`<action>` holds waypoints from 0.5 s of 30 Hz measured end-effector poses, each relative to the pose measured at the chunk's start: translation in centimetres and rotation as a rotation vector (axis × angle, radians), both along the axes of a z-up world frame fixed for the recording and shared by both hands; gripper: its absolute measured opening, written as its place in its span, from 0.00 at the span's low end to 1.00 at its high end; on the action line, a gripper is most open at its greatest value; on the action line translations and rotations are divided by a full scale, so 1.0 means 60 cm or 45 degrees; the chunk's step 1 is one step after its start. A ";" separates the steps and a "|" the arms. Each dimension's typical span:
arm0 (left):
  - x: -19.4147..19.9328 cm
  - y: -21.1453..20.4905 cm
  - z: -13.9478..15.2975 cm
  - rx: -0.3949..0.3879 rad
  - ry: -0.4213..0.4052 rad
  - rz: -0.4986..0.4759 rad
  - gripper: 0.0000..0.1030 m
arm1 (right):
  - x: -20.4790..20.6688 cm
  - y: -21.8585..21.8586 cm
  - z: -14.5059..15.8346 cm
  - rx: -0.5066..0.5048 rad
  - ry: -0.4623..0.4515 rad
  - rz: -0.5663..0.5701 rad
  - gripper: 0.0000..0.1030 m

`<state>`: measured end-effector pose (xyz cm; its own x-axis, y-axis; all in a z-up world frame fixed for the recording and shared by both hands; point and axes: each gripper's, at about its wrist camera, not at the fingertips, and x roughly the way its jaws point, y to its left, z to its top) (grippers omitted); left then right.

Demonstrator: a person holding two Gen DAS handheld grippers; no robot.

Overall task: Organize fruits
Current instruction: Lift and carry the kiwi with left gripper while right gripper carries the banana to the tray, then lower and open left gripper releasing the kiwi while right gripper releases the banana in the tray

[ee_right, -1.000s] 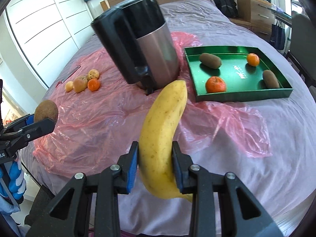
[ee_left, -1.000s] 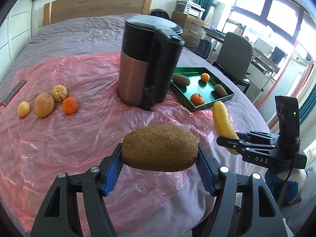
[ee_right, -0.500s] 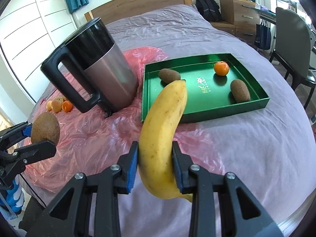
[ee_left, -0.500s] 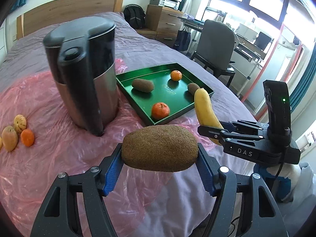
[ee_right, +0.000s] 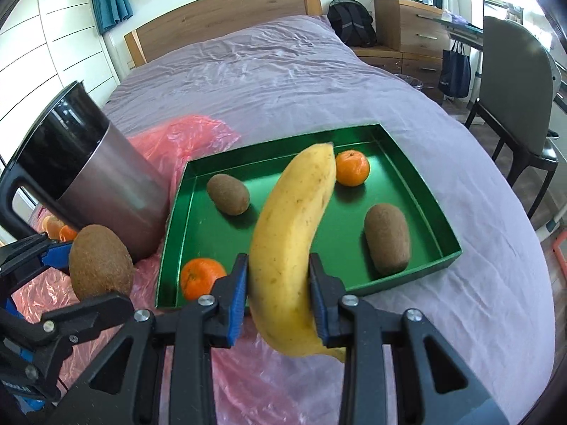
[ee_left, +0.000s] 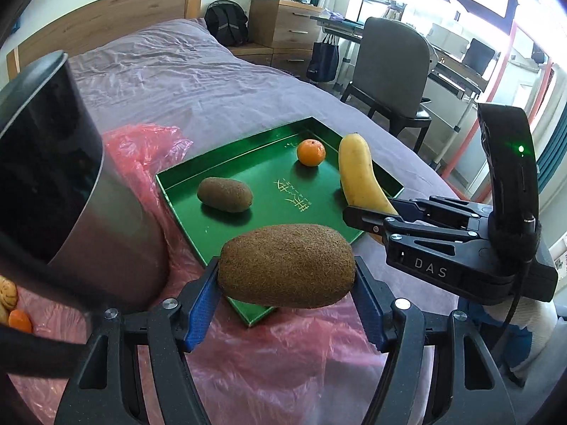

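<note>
My left gripper [ee_left: 287, 297] is shut on a brown kiwi [ee_left: 286, 265], held sideways just above the near corner of the green tray [ee_left: 184, 209]. My right gripper [ee_right: 278, 290] is shut on a yellow banana [ee_right: 294, 226] that points up over the tray's [ee_right: 418, 191] front edge. In the right wrist view the tray holds two kiwis [ee_right: 228, 194] [ee_right: 387, 237] and two mandarins [ee_right: 352, 168] [ee_right: 200, 278]. The left wrist view shows the banana [ee_left: 358, 173] and right gripper [ee_left: 375, 217] at the tray's right side.
A tall steel and black kettle [ee_right: 95, 173] stands just left of the tray on pink plastic sheet [ee_left: 283, 364] over the purple bed. More small fruit [ee_left: 16, 318] lies at the far left. A grey chair [ee_left: 393, 67] and a desk stand beyond the bed.
Both grippers have swung to the right past the kettle and come up close to the green tray, each still holding its fruit.
</note>
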<state>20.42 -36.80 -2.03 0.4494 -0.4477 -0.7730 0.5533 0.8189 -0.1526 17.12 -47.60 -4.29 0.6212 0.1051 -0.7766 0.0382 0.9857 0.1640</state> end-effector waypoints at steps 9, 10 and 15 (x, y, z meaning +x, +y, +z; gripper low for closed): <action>0.078 -0.027 -0.061 0.077 0.033 0.065 0.62 | 0.078 -0.037 -0.049 -0.028 0.045 -0.012 0.15; 0.083 -0.030 -0.068 0.085 0.037 0.067 0.62 | 0.084 -0.037 -0.056 -0.035 0.053 -0.007 0.15; 0.096 -0.039 -0.095 0.111 0.058 0.073 0.62 | 0.107 -0.035 -0.083 -0.073 0.073 0.005 0.15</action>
<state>26.20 -39.16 -7.75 0.4355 -0.3525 -0.8283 0.4994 0.8602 -0.1034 23.52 -49.71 -9.28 0.5751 0.0614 -0.8158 0.0423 0.9936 0.1046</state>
